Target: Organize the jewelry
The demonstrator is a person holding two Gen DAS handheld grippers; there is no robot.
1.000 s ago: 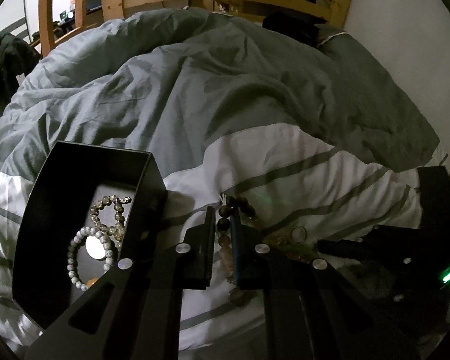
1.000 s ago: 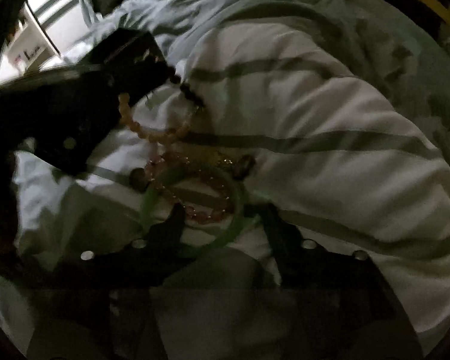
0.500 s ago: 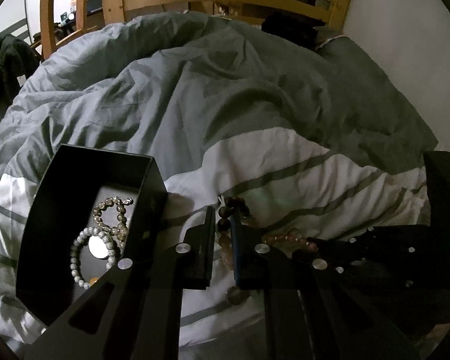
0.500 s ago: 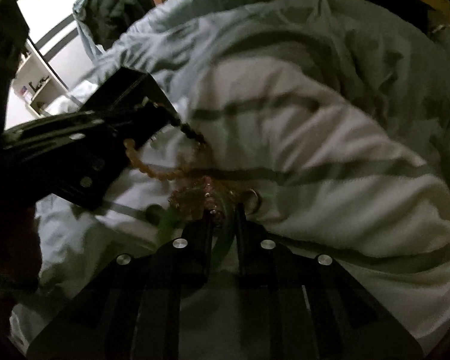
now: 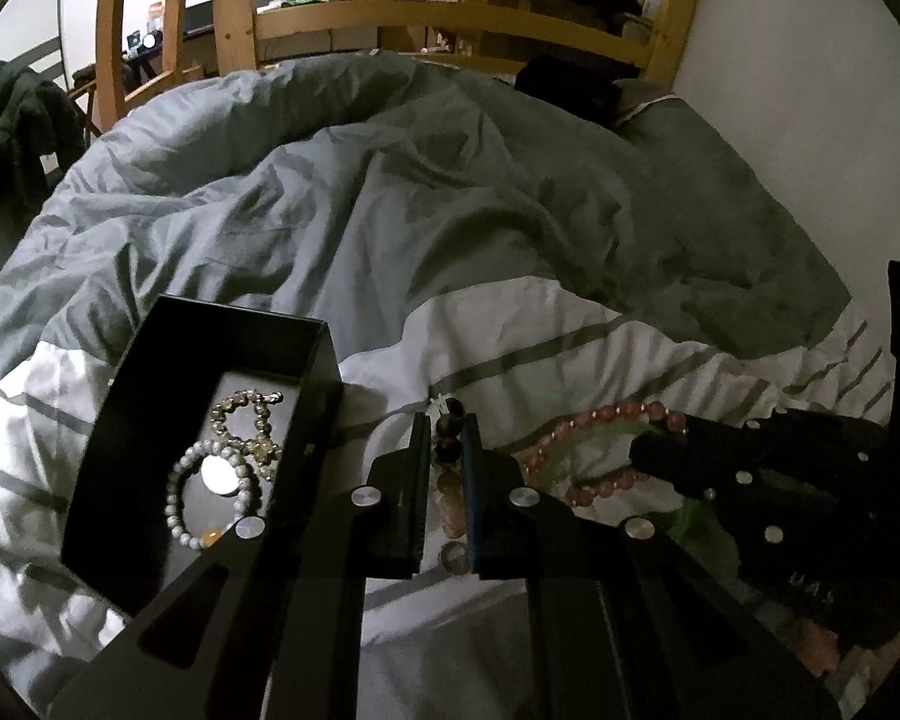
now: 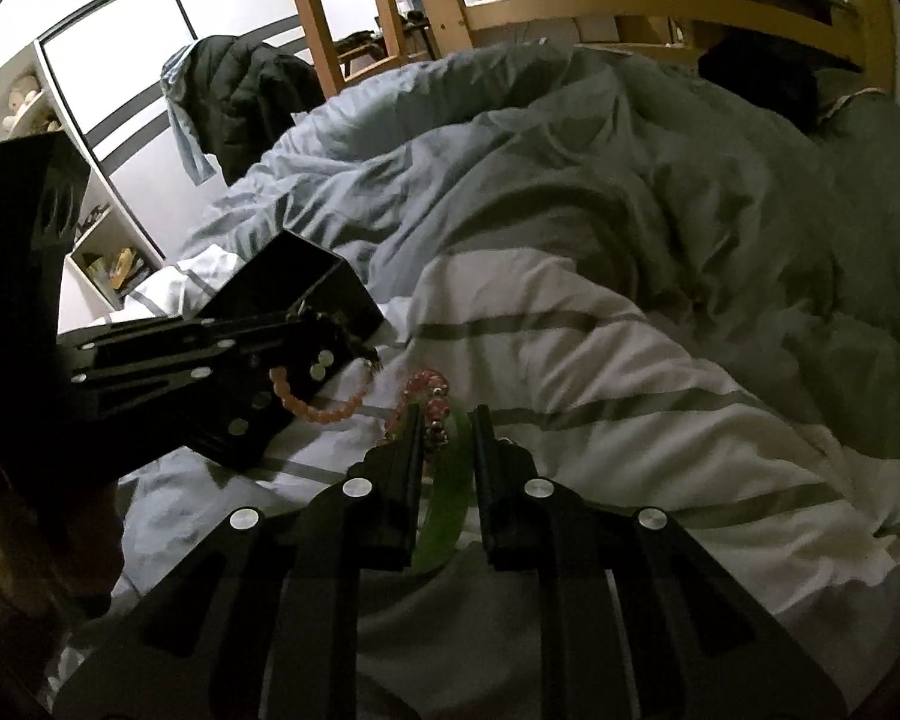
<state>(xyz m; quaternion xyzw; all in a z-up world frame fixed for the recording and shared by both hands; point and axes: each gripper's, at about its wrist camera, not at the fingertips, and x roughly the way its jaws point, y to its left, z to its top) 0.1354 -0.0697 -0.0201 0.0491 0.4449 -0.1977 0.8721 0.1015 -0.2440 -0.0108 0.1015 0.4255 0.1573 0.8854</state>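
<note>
My left gripper (image 5: 447, 426) is shut on a bracelet of dark and orange beads (image 5: 448, 480), which hangs from it above the duvet; the bracelet also shows in the right wrist view (image 6: 324, 411). My right gripper (image 6: 444, 420) is shut on a green bangle (image 6: 450, 504) and a pink bead bracelet (image 6: 429, 393), lifted off the bed; the pink bracelet also shows in the left wrist view (image 5: 576, 426). An open black box (image 5: 120, 462) to the left holds a white bead bracelet (image 5: 177, 504) and a gold bead bracelet (image 5: 252, 420).
The bed is covered by a rumpled grey and white striped duvet (image 5: 570, 354). A wooden bed frame (image 5: 450, 18) stands behind. A dark jacket (image 6: 252, 96) hangs at the left. A white wall (image 5: 810, 90) runs along the right.
My right gripper has shut on the green bangle and pink bracelet and lifted them off the duvet. My left gripper has risen a little with its bead bracelet.
</note>
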